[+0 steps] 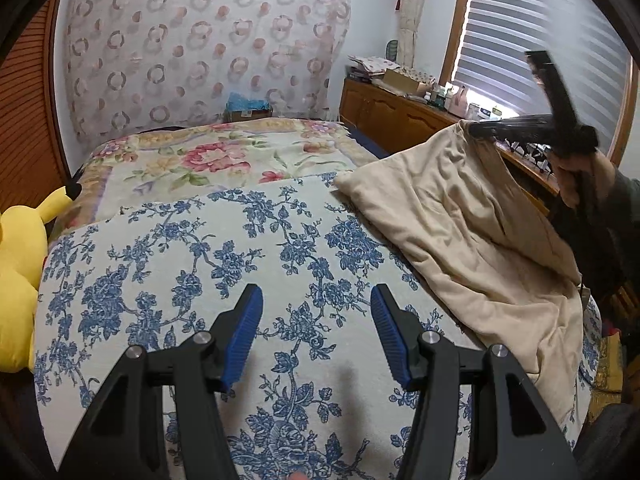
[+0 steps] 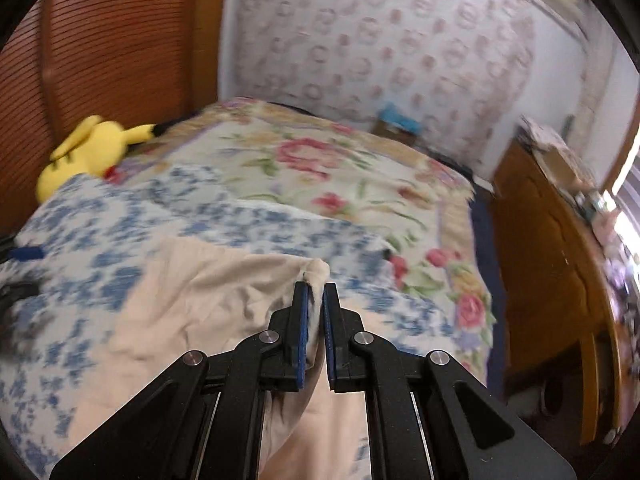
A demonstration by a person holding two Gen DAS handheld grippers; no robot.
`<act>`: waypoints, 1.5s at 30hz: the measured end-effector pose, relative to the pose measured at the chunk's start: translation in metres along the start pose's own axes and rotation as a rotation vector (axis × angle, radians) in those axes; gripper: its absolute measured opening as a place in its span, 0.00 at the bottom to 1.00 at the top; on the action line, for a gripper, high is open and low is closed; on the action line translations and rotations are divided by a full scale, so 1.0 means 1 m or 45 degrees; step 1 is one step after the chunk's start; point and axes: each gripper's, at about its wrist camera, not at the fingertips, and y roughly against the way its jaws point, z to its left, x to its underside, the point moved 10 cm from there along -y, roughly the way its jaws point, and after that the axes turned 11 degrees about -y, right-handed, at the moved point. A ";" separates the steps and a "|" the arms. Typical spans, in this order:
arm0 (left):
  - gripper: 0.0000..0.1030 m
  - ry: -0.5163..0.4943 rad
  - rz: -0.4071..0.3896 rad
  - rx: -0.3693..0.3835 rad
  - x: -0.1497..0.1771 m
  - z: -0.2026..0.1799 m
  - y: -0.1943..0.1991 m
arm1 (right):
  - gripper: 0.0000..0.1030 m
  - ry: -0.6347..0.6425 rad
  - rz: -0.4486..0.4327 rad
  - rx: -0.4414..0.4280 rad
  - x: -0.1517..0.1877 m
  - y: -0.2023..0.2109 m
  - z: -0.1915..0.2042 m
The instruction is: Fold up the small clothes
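Folding has barely begun, by the look of it. Cream garment point(image 1: 472, 216) lies mostly spread on the blue-flowered bedcover point(image 1: 200, 264), on its right side as the left wrist view shows it, rumpled and with no crease or doubled layer that I can make out. One corner of it is lifted clear of the bed, pinched between the pressed-together blue pads of the right gripper point(image 2: 315, 292); cloth bunches above the fingertips and hangs down between the jaws. From the left wrist view the same gripper point(image 1: 476, 130) sits raised near the cabinet side, the fabric sloping down from it to the bed. The left gripper point(image 1: 317, 304) hangs over bare bedcover with its jaws spread, holding nothing and well apart from the garment. Still to do, I judge: carrying the lifted corner across, laying it flat, and every further fold.
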 end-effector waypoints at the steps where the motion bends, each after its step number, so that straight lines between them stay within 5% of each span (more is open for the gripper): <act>1: 0.54 -0.001 0.002 0.000 0.000 -0.001 -0.001 | 0.04 -0.009 0.011 0.021 0.000 -0.006 -0.011; 9: 0.54 -0.023 0.008 -0.001 0.001 -0.006 -0.002 | 0.07 -0.101 0.098 0.122 0.010 -0.046 -0.064; 12: 0.54 -0.043 0.011 0.000 0.000 -0.013 -0.004 | 0.27 -0.131 0.087 0.152 0.012 -0.038 -0.076; 16: 0.54 -0.076 0.023 -0.008 -0.004 -0.027 -0.003 | 0.31 -0.178 0.079 0.067 0.028 -0.001 -0.074; 25: 0.54 -0.138 0.048 0.076 -0.012 -0.094 0.011 | 0.41 -0.198 0.135 -0.128 0.133 0.097 -0.046; 33: 0.54 -0.172 0.104 0.155 0.005 -0.158 0.010 | 0.41 -0.266 0.220 -0.173 0.215 0.104 -0.038; 36: 0.54 -0.186 0.121 0.167 0.015 -0.175 0.014 | 0.37 -0.260 0.218 -0.178 0.223 0.104 -0.035; 40: 0.54 -0.183 0.151 0.189 0.029 -0.193 0.018 | 0.02 -0.273 0.189 -0.206 0.226 0.110 -0.032; 45: 0.54 -0.181 0.150 0.198 0.039 -0.209 0.030 | 0.00 -0.312 0.032 -0.248 0.206 0.163 -0.038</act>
